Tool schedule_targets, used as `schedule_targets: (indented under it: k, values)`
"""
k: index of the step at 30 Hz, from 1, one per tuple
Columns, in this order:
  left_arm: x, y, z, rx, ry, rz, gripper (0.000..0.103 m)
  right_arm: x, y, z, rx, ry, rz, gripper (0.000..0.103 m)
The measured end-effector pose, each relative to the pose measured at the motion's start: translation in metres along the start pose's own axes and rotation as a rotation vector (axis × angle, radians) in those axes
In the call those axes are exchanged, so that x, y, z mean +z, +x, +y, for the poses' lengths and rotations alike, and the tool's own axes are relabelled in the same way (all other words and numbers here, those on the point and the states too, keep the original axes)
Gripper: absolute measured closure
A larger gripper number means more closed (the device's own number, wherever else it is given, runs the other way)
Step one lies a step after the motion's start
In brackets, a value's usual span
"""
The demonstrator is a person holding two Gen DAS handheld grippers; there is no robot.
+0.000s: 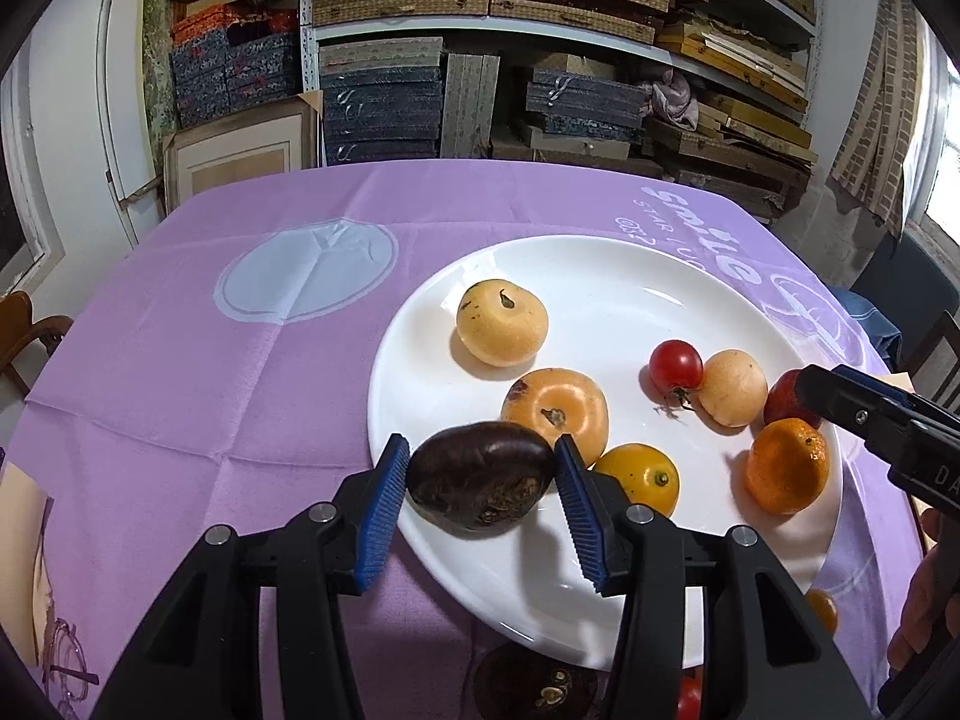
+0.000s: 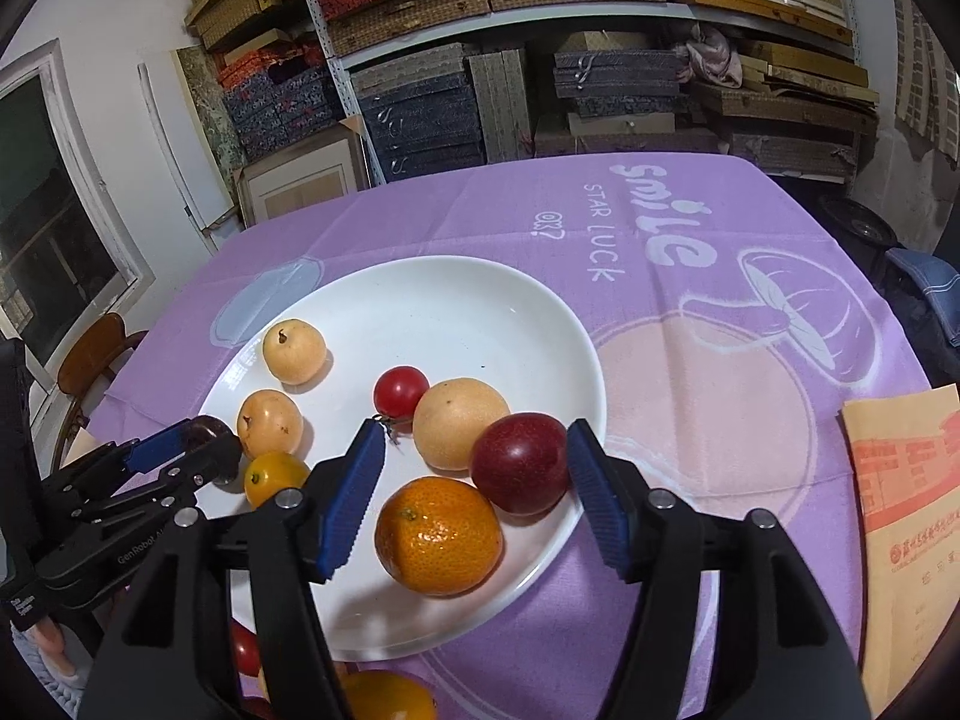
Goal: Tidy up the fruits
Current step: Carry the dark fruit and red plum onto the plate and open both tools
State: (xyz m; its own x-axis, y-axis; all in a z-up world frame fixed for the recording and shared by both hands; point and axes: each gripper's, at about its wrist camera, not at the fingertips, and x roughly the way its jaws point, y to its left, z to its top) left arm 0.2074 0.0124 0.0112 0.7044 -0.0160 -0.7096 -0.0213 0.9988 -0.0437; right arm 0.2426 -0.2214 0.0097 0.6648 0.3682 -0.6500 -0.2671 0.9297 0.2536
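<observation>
A white plate (image 2: 480, 306) sits on a lilac tablecloth (image 2: 750, 420) printed with white lettering and a pale mushroom at the right of the frame. On the plate: an orange mandarin (image 2: 438, 534), a dark red plum-like fruit (image 2: 521, 463), a red tomato (image 2: 400, 391), and a dark purple fruit (image 1: 480, 477) between blue pads (image 1: 381, 516).

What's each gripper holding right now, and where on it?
The left gripper clamps the dark purple fruit across its two ends. The right gripper holds nothing.

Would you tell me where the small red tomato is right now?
The small red tomato lies mid-plate on the white plate, touching the pale round fruit on its right in both views.
</observation>
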Motion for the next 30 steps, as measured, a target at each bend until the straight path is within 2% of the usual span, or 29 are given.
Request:
schedule_targets:
  k: [2, 4, 5, 6, 9, 12, 15, 20, 25, 30]
  values:
    - [0.001, -0.005, 0.005, -0.013, -0.023, -0.011, 0.050, 0.001, -0.009, 0.003, 0.005, -0.006, -0.017, 0.041]
    - [0.003, -0.016, 0.013, 0.003, -0.050, -0.045, 0.041, 0.002, -0.021, 0.008, 0.011, -0.013, -0.040, 0.039]
    - [0.004, -0.023, 0.018, 0.010, -0.063, -0.069, 0.034, 0.003, -0.027, 0.011, 0.013, -0.015, -0.052, 0.038]
    - [0.005, -0.031, 0.023, 0.010, -0.076, -0.086, 0.029, 0.003, -0.035, 0.014, 0.015, -0.018, -0.070, 0.034]
    - [0.007, -0.048, 0.037, 0.006, -0.103, -0.100, 0.024, 0.000, -0.060, 0.025, 0.017, -0.033, -0.121, 0.024]
    - [-0.003, -0.063, 0.038, 0.009, -0.083, -0.098, 0.024, -0.013, -0.081, 0.035, 0.002, -0.064, -0.157, 0.020]
    - [-0.030, -0.078, 0.030, 0.052, -0.021, -0.105, 0.022, -0.044, -0.104, 0.031, -0.027, -0.043, -0.207, 0.011]
    - [-0.058, -0.081, 0.007, 0.080, 0.080, -0.083, 0.021, -0.091, -0.122, 0.012, -0.041, 0.026, -0.233, 0.010]
    - [-0.070, -0.073, -0.008, 0.112, 0.132, -0.078, 0.020, -0.096, -0.126, -0.014, -0.035, 0.126, -0.245, 0.009]
    - [-0.075, -0.059, -0.014, 0.100, 0.161, -0.052, 0.020, -0.094, -0.121, -0.036, -0.009, 0.224, -0.220, 0.008]
